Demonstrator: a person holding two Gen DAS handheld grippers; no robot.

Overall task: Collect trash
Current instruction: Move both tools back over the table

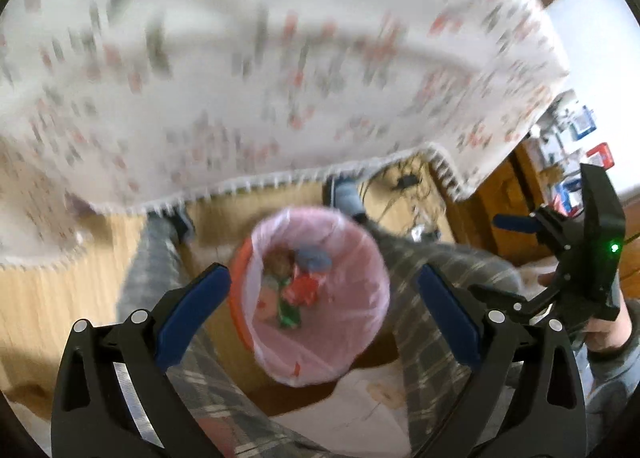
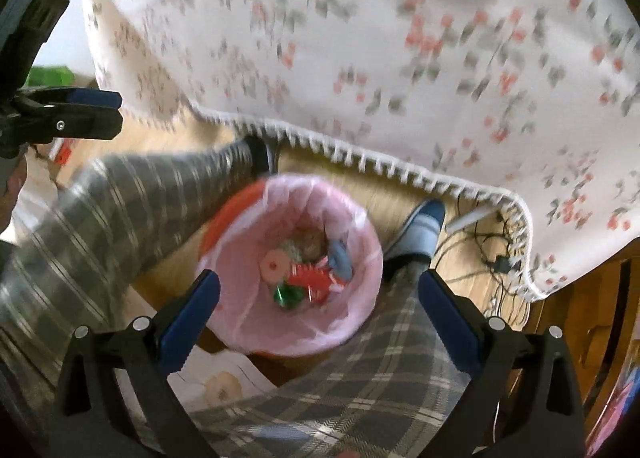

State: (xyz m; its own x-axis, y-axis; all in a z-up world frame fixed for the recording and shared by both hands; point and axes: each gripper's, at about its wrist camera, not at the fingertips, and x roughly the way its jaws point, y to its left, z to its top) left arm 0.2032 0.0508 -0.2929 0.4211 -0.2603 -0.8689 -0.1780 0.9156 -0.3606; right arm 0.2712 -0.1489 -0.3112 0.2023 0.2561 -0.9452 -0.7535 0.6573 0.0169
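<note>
Both wrist views look down on a bin (image 1: 316,298) lined with a pink bag (image 2: 296,322), standing on the wooden floor (image 1: 52,298) between the person's legs in grey plaid trousers (image 2: 360,390). The left tongs (image 1: 324,298) are spread wide with nothing between the blue pads (image 1: 188,310); the bin shows in the gap below them. The right tongs (image 2: 320,298) are likewise spread and empty, framing the same bin. In the right wrist view the left tongs appear again at the upper left edge, cut off by the frame.

Trash (image 2: 308,274) lies at the bottom of the bag: a red wrapper (image 2: 316,278), a green scrap (image 2: 288,294), a round pink piece (image 2: 274,266) and something blue (image 2: 340,258). Motion blur softens all of it, so the items cannot be identified further.

The bench (image 1: 240,58) beyond the bin is covered by a white floral cloth (image 2: 400,58) with a fringed hem; its top is smeared by blur and whatever lies on it cannot be made out. A blue slipper (image 2: 424,230) rests just beside the bin. Dark cables (image 2: 492,254) lie on the floor under the cloth's edge, partly hidden by it. In the left wrist view, cluttered shelves (image 1: 576,146) at the right edge are too small to read.
</note>
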